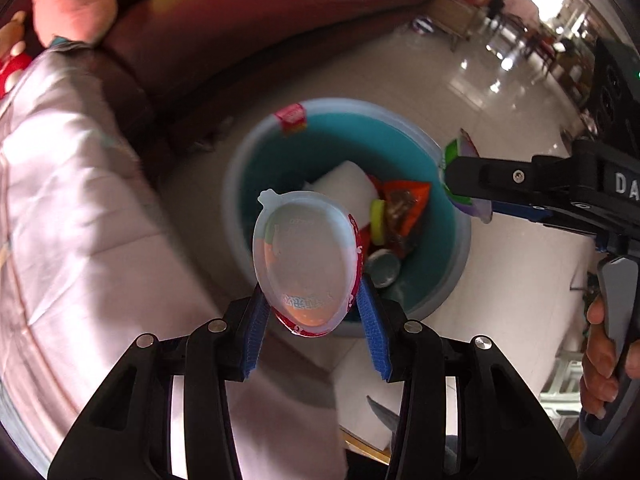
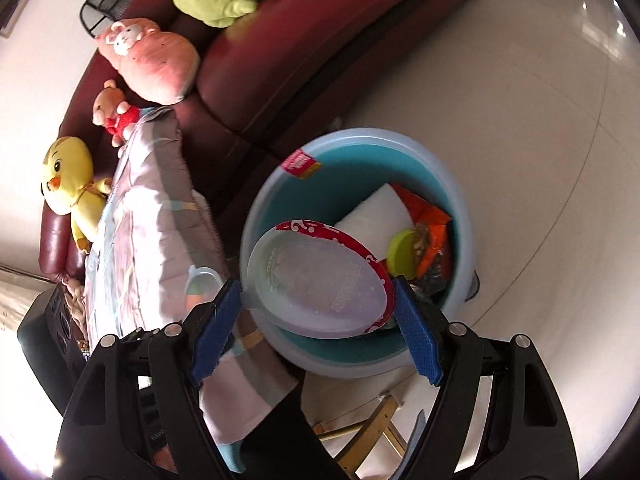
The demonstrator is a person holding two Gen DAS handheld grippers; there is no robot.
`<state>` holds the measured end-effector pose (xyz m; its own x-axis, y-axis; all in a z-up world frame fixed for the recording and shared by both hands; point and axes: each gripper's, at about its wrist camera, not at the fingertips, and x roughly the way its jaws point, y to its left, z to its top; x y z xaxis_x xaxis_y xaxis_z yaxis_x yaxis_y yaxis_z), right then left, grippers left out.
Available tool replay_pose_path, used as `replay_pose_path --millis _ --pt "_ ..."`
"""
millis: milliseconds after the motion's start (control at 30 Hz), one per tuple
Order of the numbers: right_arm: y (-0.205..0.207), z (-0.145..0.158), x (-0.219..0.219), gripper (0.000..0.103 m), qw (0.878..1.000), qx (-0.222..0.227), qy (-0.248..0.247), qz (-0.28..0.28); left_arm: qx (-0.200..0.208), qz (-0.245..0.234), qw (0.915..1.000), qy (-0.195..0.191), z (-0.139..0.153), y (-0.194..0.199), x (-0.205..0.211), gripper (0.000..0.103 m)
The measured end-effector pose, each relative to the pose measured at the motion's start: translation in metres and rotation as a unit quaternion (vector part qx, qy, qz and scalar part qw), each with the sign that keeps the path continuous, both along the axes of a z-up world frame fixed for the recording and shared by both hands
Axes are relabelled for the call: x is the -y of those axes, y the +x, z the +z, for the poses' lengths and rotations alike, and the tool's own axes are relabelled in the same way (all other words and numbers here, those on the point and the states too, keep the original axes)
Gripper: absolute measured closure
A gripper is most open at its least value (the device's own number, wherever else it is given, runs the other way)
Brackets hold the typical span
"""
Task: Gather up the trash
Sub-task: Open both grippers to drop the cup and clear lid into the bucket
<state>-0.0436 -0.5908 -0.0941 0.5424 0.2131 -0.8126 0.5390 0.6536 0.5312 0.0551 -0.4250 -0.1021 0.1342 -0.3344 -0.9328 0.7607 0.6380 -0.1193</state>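
A round blue bin (image 1: pixel 456 248) stands on the floor by the sofa, holding a white packet (image 1: pixel 344 182), an orange wrapper (image 1: pixel 404 208), a yellow-green cap (image 1: pixel 377 216) and a can (image 1: pixel 384 268). My left gripper (image 1: pixel 316 320) is shut on a red-rimmed bowl with a clear lid (image 1: pixel 308 256), held above the bin's near edge. My right gripper (image 2: pixel 316 316) is shut on a similar red-rimmed lidded bowl (image 2: pixel 320 280) over the bin (image 2: pixel 464 216). In the left wrist view it (image 1: pixel 460 184) shows at the bin's right rim, holding that bowl (image 1: pixel 466 200) edge-on.
A dark red sofa (image 2: pixel 304 52) curves behind the bin, with plush toys (image 2: pixel 148 60) and a pale quilt (image 2: pixel 160 216) on it. A red packet (image 2: pixel 298 164) hangs on the bin's far rim. Glossy tile floor (image 2: pixel 520 112) lies to the right. A wooden stool frame (image 2: pixel 360 428) stands below.
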Motion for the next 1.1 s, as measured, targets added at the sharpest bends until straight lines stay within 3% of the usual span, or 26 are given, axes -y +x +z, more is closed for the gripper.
replay_pose_path --millis 300,400,733,1100 --pt "-0.001 -0.014 0.018 0.030 1.000 -0.020 0.010 -0.010 -0.046 -0.026 0.9986 0.011 -0.033 -0.002 0.035 0.056" --pt "0.000 -0.015 0.020 0.030 1.000 -0.024 0.008 -0.010 -0.047 -0.027 0.9984 0.017 -0.037 -0.003 0.038 0.039" --pt "0.003 -0.017 0.020 0.030 1.000 -0.027 0.007 -0.006 -0.029 0.000 0.9995 0.007 -0.025 0.000 0.018 0.016" --pt "0.014 -0.013 0.007 0.030 0.999 -0.029 -0.008 0.010 -0.021 0.025 0.9995 -0.003 -0.007 -0.002 -0.005 0.011"
